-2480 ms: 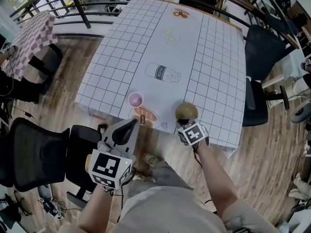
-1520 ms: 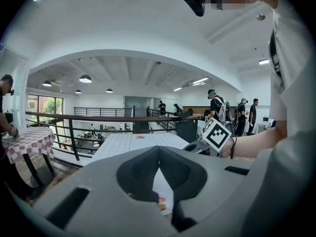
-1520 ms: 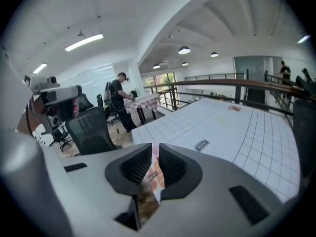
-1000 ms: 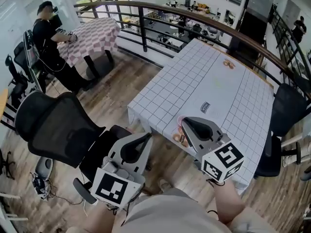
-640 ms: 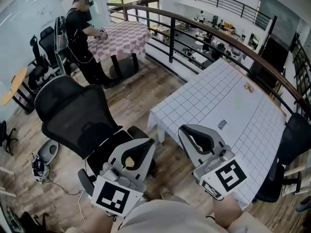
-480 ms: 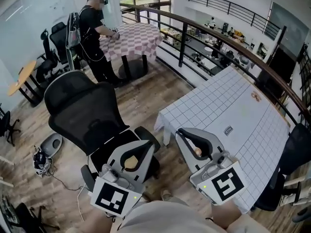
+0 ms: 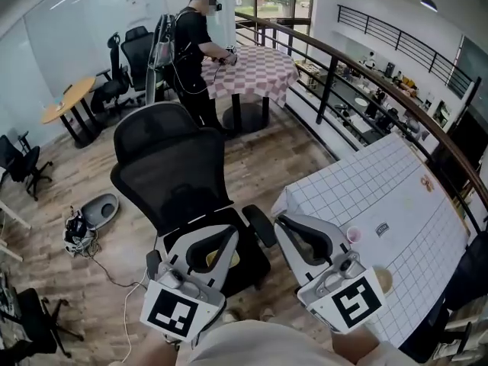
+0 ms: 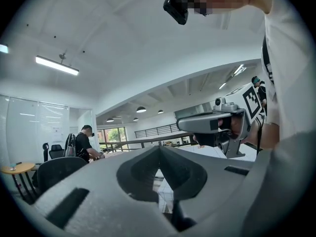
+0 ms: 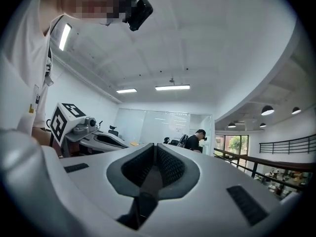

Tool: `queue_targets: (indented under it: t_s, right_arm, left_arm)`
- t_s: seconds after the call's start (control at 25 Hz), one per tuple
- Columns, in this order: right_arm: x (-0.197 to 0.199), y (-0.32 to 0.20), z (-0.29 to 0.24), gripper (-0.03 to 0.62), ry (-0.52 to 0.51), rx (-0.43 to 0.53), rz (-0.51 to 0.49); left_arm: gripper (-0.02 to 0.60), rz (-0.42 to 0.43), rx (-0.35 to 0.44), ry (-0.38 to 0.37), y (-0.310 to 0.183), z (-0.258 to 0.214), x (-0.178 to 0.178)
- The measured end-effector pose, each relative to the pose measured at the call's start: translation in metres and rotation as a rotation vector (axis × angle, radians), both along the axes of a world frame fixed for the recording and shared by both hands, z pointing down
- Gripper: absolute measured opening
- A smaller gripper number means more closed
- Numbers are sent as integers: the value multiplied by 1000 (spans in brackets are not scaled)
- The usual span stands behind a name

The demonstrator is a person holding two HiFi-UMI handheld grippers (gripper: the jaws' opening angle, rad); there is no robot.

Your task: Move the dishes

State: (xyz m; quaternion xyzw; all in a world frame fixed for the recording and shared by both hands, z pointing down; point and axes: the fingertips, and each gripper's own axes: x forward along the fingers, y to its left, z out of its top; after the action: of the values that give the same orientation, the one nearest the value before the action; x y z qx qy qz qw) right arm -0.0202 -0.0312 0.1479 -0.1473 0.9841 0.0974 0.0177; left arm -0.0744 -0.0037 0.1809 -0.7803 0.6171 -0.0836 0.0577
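Observation:
Both grippers hang in the air, pointing level, in front of a black office chair [image 7: 171, 178]. My left gripper [image 7: 230, 232] has its jaw tips touching and nothing shows between them in the left gripper view [image 8: 159, 148]. The right gripper [image 7: 280, 219] is shut and empty too [image 9: 155, 146]. The dishes stay on the white checked table [image 7: 396, 197] at the right: a pink cup [image 7: 353, 235] and a brownish bowl [image 7: 383, 279] near the table's front edge, beside the right gripper's marker cube. Neither gripper touches them.
A person [image 7: 194, 40] stands by a red-checked table [image 7: 255, 63] at the back. A black railing [image 7: 358, 71] runs behind the white table. More chairs and a round wooden table [image 7: 69, 109] stand at the left. A grey device with cables [image 7: 95, 212] lies on the wooden floor.
The head view has swung left, so the white table slid to the right and the black chair came to the middle. Both grippers left the table edge and stayed shut.

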Motion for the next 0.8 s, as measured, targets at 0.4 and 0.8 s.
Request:
queue_targets:
  t_s: [0.4, 0.8]
  right_arm:
    - [-41, 27, 14, 31, -4, -19, -70]
    - [-55, 28, 16, 31, -15, -96, -121]
  left_arm:
    - [14, -77, -3, 5, 30, 10, -43]
    - [14, -88, 1, 48, 32, 9, -58]
